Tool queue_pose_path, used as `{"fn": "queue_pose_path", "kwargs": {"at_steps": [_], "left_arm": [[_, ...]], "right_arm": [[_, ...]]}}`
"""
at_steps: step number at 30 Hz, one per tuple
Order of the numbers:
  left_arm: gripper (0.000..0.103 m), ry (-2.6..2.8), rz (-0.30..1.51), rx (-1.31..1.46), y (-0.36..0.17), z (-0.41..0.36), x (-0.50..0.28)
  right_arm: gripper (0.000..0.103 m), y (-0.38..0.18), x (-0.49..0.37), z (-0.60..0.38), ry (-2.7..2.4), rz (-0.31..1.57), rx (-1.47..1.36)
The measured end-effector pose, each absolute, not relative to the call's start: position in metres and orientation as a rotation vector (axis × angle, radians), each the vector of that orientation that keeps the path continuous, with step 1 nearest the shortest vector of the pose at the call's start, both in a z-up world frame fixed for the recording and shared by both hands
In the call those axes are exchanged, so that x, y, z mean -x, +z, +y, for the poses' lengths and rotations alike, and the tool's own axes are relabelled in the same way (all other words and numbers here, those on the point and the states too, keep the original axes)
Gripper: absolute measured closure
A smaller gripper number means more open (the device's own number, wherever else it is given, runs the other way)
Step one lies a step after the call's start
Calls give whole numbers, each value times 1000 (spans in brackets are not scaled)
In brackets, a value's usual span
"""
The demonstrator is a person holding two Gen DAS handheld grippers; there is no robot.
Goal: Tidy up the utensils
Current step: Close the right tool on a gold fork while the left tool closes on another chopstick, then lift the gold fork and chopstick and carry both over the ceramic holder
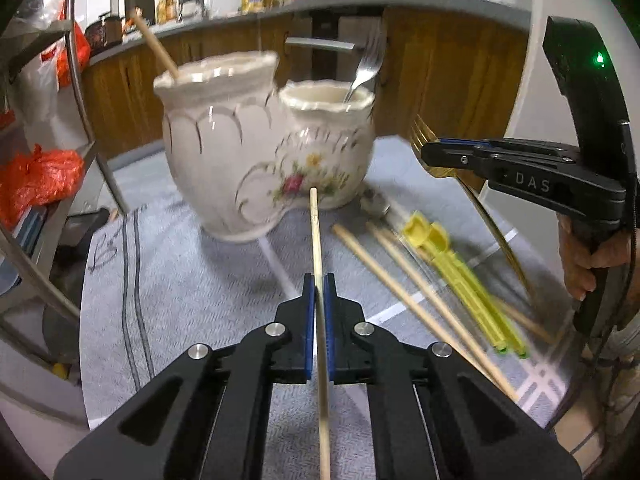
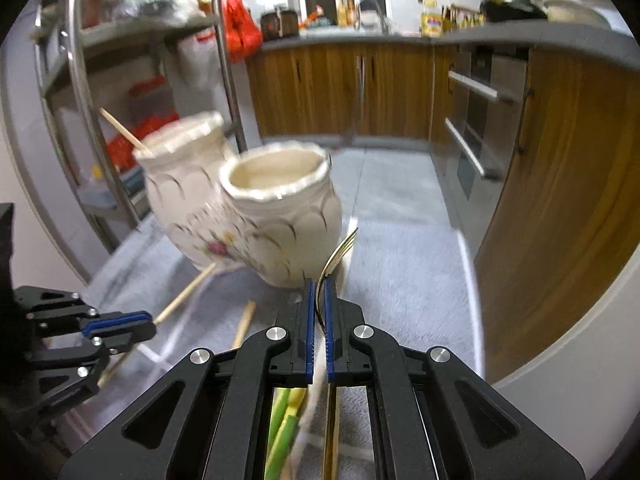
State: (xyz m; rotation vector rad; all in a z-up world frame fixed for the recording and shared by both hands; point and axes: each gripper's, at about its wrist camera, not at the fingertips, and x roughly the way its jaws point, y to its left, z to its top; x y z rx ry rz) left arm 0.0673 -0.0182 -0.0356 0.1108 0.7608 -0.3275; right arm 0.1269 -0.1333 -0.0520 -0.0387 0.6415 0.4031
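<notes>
The work surface is a table covered with a grey cloth (image 1: pixel 180 280), set in a kitchen with wood-fronted cabinets (image 1: pixel 440 68) and a grey countertop behind. At the far left stands a metal rack holding orange plastic bags (image 1: pixel 36 176). Handwriting is visible on the cloth's left edge but is not legible.

Centre-left on the cloth stands a white ceramic double holder (image 1: pixel 256 148) with a floral print. Its taller left pot holds one wooden chopstick (image 1: pixel 156 46); its lower right pot holds a silver fork (image 1: pixel 366 68), tines up.

The left gripper (image 1: pixel 319 292) points forward and downward toward the holder. Its blue pads are closed on a single chopstick (image 1: pixel 316 240), which runs lengthwise between them and projects ahead toward the holder's base.

To the right, on the cloth, lie two loose chopsticks (image 1: pixel 400 280) and a yellow plastic utensil pair (image 1: pixel 460 280).

At far right, the right gripper (image 1: pixel 430 152) extends in from the right, carried by a hand (image 1: pixel 584 256) wrapped around its handle. The body reads "DAS". In its own view the right gripper's pads are clamped on a gold fork (image 2: pixel 336 256), held clear of the cloth with its tines just beside the holder's right pot.
</notes>
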Motion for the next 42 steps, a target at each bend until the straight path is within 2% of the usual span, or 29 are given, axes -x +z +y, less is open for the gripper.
{"fn": "queue_pose_path", "kwargs": {"at_steps": [15, 21, 27, 35, 42], "left_arm": [[99, -334, 467, -80, -4, 0, -38], [99, -301, 298, -67, 38, 18, -26], [99, -264, 164, -23, 79, 49, -34], [99, -227, 151, 70, 104, 88, -101], [99, -260, 159, 110, 109, 84, -169]], "right_arm": [[100, 11, -68, -147, 427, 230, 14], [100, 42, -74, -141, 386, 106, -43], [100, 60, -93, -136, 421, 79, -107], [100, 61, -120, -123, 474, 69, -158], [100, 65, -136, -125, 516, 37, -222]]}}
